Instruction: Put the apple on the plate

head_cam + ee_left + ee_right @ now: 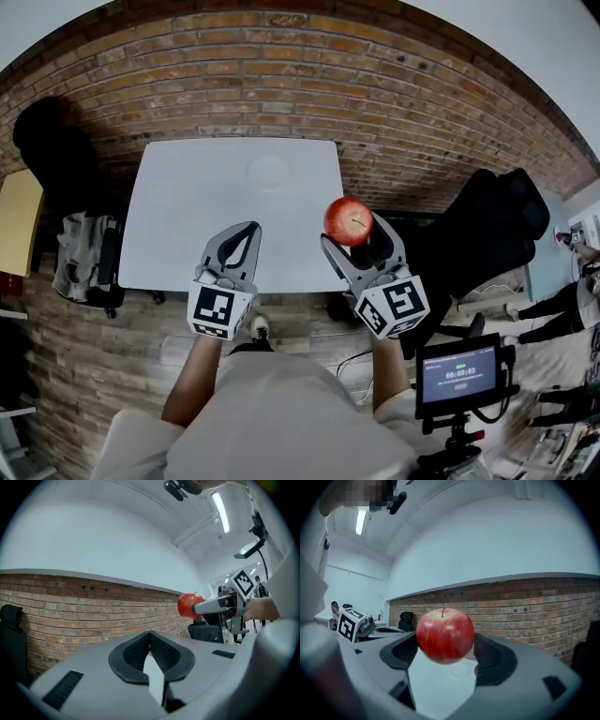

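My right tongs [354,236] are clamped on the apple [445,635], a pad on each side, stem up, held in the air over the near right edge of the bench [178,225]; my left tongs [150,641] are pinched together at the tips with nothing in them, hovering over the near edge too; the plate [269,172] is white on white, toward the far side of the bench, well apart from the apple; writing-wise, each tongs carries a marker cube [221,312] with black-and-white squares; the small screen [459,373] on a stand at my right shows digits, too small for me to read.
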